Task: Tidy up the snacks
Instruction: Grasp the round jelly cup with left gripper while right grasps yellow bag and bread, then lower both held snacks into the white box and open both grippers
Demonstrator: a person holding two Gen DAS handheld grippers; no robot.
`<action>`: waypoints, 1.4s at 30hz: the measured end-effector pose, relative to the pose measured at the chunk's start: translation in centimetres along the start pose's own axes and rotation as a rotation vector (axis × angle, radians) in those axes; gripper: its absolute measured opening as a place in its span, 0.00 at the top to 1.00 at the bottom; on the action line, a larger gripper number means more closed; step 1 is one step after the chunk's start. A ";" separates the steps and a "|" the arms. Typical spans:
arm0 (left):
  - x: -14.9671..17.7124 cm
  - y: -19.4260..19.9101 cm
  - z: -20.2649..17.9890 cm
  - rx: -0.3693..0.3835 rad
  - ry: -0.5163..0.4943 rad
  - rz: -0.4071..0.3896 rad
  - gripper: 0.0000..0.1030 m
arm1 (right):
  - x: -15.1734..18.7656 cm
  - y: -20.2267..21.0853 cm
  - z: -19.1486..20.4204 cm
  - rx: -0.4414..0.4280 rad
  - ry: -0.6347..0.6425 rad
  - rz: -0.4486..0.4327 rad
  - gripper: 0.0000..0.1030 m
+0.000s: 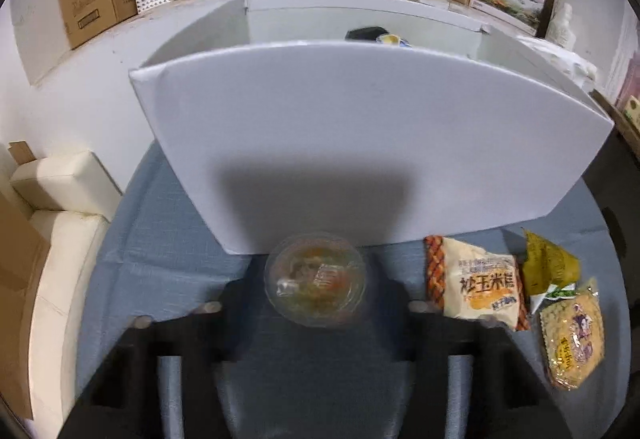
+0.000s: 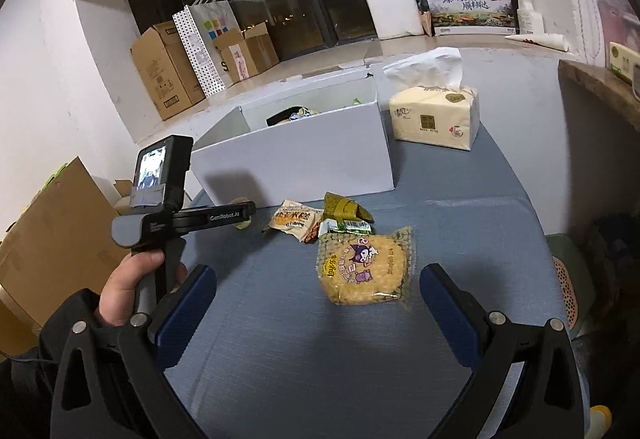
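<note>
Left gripper (image 1: 316, 273): jaws drawn narrow, dark and blurred, one against each side of the clear cup (image 1: 316, 285).
Clear cup: stands on the blue tabletop (image 1: 168, 239) just in front of the white box (image 1: 360, 127); lid transparent, orange and pale contents visible.
Right gripper (image 2: 318, 273): jaws wide apart, nothing held; blue pads (image 2: 192, 303) well clear of the tabletop items.
Yellow packet (image 2: 366, 267): lies flat on the tabletop ahead of the right gripper, purple cartoon print facing up.
Corn snack packet (image 1: 480, 287): lies flat, to the right of the clear cup.
Green wrapped snack (image 1: 548, 267): between the corn snack packet and the yellow packet, touching both.
White box: open top, dark and yellow items partly visible inside.
Tissue pack (image 2: 436, 115): just beside the white box, on its right.
Hand (image 2: 128, 287): wrapped around the left gripper's handle, dark sleeve behind it.
</note>
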State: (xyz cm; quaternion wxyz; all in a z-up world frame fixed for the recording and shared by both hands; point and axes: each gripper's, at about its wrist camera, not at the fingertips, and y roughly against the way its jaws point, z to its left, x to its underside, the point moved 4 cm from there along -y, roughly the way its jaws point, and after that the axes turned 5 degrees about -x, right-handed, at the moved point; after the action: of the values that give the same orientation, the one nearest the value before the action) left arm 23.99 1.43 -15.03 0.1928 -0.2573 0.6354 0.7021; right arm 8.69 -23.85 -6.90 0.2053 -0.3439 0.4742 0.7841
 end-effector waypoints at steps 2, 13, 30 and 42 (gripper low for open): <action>0.1 0.3 -0.1 -0.005 -0.021 -0.006 0.50 | 0.2 -0.2 -0.1 0.001 -0.002 0.008 0.00; 2.5 7.3 1.7 0.058 -0.050 -0.100 0.50 | 0.5 -3.3 0.4 0.013 0.086 0.094 0.00; 6.9 17.6 2.6 0.174 -0.087 -0.214 0.50 | -3.8 -15.6 -4.0 0.086 0.020 0.254 0.02; 6.5 17.3 2.2 0.201 -0.084 -0.209 0.50 | -4.3 -12.5 -3.5 0.026 0.007 0.170 0.51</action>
State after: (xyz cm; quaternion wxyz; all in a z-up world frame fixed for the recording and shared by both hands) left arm 8.21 1.16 -5.15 0.3160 -0.2717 0.6637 0.6211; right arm 20.88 -21.14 -12.39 0.1408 -0.3026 0.5124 0.7912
